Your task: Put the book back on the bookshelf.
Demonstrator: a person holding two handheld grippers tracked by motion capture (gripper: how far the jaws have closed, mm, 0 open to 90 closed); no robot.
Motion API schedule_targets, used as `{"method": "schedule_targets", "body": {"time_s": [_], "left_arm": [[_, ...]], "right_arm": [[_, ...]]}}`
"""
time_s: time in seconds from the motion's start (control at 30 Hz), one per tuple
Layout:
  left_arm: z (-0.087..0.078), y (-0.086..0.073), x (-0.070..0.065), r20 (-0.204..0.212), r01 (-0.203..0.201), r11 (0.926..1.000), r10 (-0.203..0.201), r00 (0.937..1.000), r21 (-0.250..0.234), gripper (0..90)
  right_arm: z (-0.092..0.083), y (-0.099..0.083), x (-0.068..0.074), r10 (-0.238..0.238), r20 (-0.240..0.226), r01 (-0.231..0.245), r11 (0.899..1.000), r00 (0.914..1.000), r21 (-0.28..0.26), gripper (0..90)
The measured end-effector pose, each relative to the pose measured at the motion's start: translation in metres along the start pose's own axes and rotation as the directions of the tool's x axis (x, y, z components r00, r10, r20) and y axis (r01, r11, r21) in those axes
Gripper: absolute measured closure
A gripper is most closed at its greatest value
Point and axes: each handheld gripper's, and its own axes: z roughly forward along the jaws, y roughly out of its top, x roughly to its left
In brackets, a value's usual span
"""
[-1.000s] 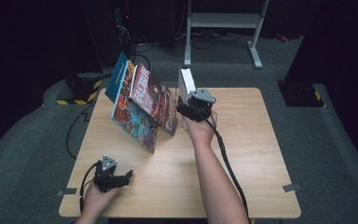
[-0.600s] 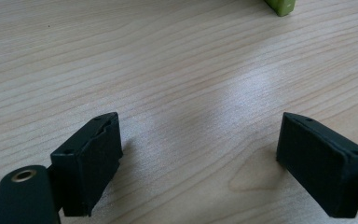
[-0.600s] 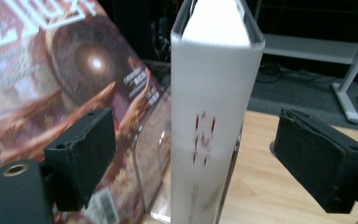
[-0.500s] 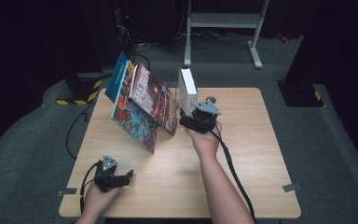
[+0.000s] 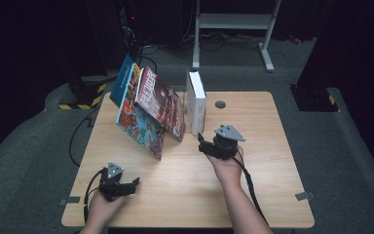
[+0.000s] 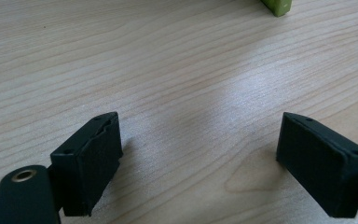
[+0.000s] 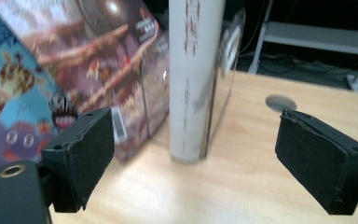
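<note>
High view: I see the white book [image 5: 196,100] upright at the worktop's [image 5: 272,175] far middle, with the leaning books [image 5: 148,112] tilted just beside it. My right gripper [image 5: 203,144] sits near its front edge, apart from it. My left gripper [image 5: 132,184] rests at the near left corner.

Left gripper view: jaws wide, bare worktop between them.

Right gripper view: jaws wide, having just opened further; white book [image 7: 193,79] stands beyond them, unheld.
</note>
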Motion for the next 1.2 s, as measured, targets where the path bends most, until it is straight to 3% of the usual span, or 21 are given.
{"method": "schedule_targets", "body": {"time_s": [0.13,0.2,0.3,0.4,0.53,0.63,0.7,0.73,0.87,0.9,0.97,1.03,1.07,1.2], "left_arm": [[0.0,0.0,0.0,-0.001,0.004,1.0,-0.004,1.0,-0.003,14.1],[0.0,0.0,0.0,0.0,0.004,1.0,-0.004,1.0,-0.003,14.1],[0.0,-0.001,0.0,0.001,0.003,1.0,-0.003,1.0,-0.002,14.2],[-0.001,0.0,0.0,0.001,0.0,1.0,0.0,1.0,0.0,14.2],[-0.001,0.0,0.0,0.001,0.001,1.0,-0.001,1.0,0.0,14.2],[-0.001,-0.001,0.0,0.001,0.001,1.0,-0.001,1.0,-0.001,14.2],[-0.001,-0.001,0.0,0.001,0.003,1.0,-0.003,1.0,-0.003,14.3],[-0.001,-0.001,0.0,0.001,0.003,1.0,-0.003,1.0,-0.003,14.3],[-0.001,-0.001,0.0,0.001,0.002,1.0,-0.002,1.0,-0.003,14.3],[-0.001,-0.001,0.0,0.001,0.003,1.0,-0.003,1.0,-0.003,14.3],[-0.001,-0.001,0.0,0.001,0.003,1.0,-0.003,1.0,-0.003,14.3],[-0.001,-0.001,0.0,0.001,0.002,1.0,-0.002,1.0,-0.003,14.4],[-0.001,-0.001,0.0,0.001,0.001,1.0,-0.001,1.0,-0.002,14.3],[-0.001,-0.001,0.0,0.003,0.005,1.0,-0.005,1.0,-0.002,14.4]], "right_arm": [[-0.023,-0.023,-0.006,0.004,-0.02,-0.003,1.0,0.9998,0.013,11.9],[-0.027,-0.027,-0.007,0.002,-0.024,-0.001,1.0,0.9997,0.015,11.9],[-0.043,-0.047,-0.014,-0.006,-0.02,0.007,0.999,0.9998,0.053,12.0],[-0.048,-0.056,-0.018,-0.004,-0.02,0.005,0.998,0.9998,0.067,12.0],[-0.066,-0.083,-0.034,0.002,-0.008,-0.001,0.993,1.0,0.118,12.2],[-0.071,-0.094,-0.04,-0.005,0.003,0.004,0.99,1.0,0.144,12.2],[-0.077,-0.108,-0.051,-0.015,0.017,0.011,0.981,0.9997,0.195,12.3],[-0.077,-0.108,-0.051,-0.015,0.017,0.011,0.981,0.9997,0.195,12.3],[-0.083,-0.121,-0.072,-0.02,0.046,0.005,0.956,0.9987,0.294,13.4],[-0.084,-0.122,-0.075,-0.003,0.056,-0.016,0.947,0.9984,0.322,13.5],[-0.084,-0.123,-0.082,0.019,0.059,-0.038,0.94,0.9981,0.34,13.6],[-0.083,-0.123,-0.084,0.028,0.059,-0.047,0.931,0.9979,0.362,13.3],[-0.081,-0.123,-0.084,0.011,0.051,-0.03,0.924,0.9987,0.381,13.1],[-0.079,-0.122,-0.08,-0.013,0.053,-0.008,0.921,0.9985,0.389,12.6]]}}
